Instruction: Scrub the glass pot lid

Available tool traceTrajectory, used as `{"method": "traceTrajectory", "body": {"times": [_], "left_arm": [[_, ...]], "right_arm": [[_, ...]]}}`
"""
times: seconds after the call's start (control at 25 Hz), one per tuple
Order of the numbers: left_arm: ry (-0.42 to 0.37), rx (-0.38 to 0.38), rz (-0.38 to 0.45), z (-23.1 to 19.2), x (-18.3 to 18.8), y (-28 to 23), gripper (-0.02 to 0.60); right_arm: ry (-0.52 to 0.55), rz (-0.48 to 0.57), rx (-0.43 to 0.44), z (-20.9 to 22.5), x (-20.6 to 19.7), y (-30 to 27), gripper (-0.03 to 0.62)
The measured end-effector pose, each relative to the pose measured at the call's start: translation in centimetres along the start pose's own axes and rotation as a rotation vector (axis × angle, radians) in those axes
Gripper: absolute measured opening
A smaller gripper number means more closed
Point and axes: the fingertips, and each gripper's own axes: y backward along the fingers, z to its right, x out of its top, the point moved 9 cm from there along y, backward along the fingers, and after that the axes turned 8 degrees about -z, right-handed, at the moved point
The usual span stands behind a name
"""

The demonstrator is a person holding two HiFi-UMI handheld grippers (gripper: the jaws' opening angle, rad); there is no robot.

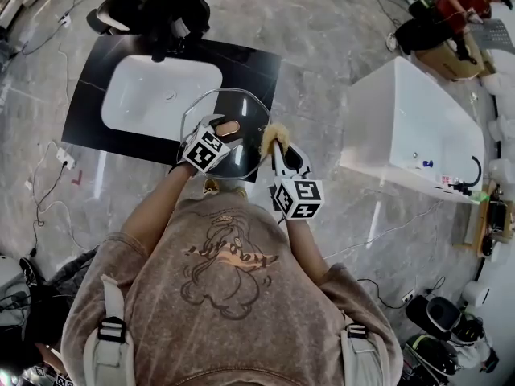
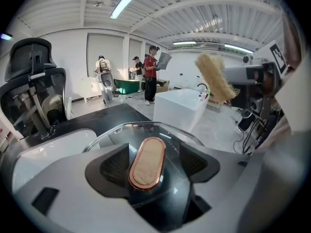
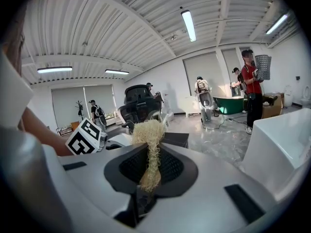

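**Left side.** The fingers of the left gripper are clenching the oval, copper-rimmed knob of the glass lid, one dark pad on each long side of the knob. The lid is being held in the air, knob toward the person. In the head view it is lying over the near right part of the black worktop and reaching past its near edge. Its clear rim is arching beyond the fingers in the left gripper view.

**Right side.** The fingers of the right gripper are pinching the thin lower end of a straw-coloured fibre scrubber, and its bushy head is standing up past the fingertips. In the head view the scrubber is sitting just beside the right rim of the lid. In the left gripper view it is showing up and to the right of the glass, apart from it.

**Surroundings.** A white basin is set into the worktop to the left of the lid. A black chair is standing at the far side of the worktop. A white bathtub is standing well apart to the right on the grey floor.
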Motion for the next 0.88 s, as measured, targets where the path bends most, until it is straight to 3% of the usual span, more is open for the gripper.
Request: {"method": "traceTrajectory", "body": {"times": [0.2, 0.32, 0.6, 0.88], "left_arm": [[0.027, -0.01, -0.021, -0.4, -0.3, -0.7, 0.334], [0.005, -0.013, -0.014, -0.5, -0.4, -1.0, 0.325], [-0.036, 0.016, -0.063, -0.4, -0.9, -1.1, 0.238], [-0.041, 0.0, -0.049, -0.3, -0.9, -1.4, 0.214]], "right_arm": [[-0.007, -0.009, -0.005, -0.1, -0.3, -0.1, 0.048], [-0.01, -0.011, -0.013, 0.0, -0.4, -0.1, 0.048], [-0.018, -0.014, -0.025, 0.1, -0.8, 0.0, 0.048], [-0.023, -0.019, -0.034, 0.3, -1.2, -0.1, 0.048]]}}
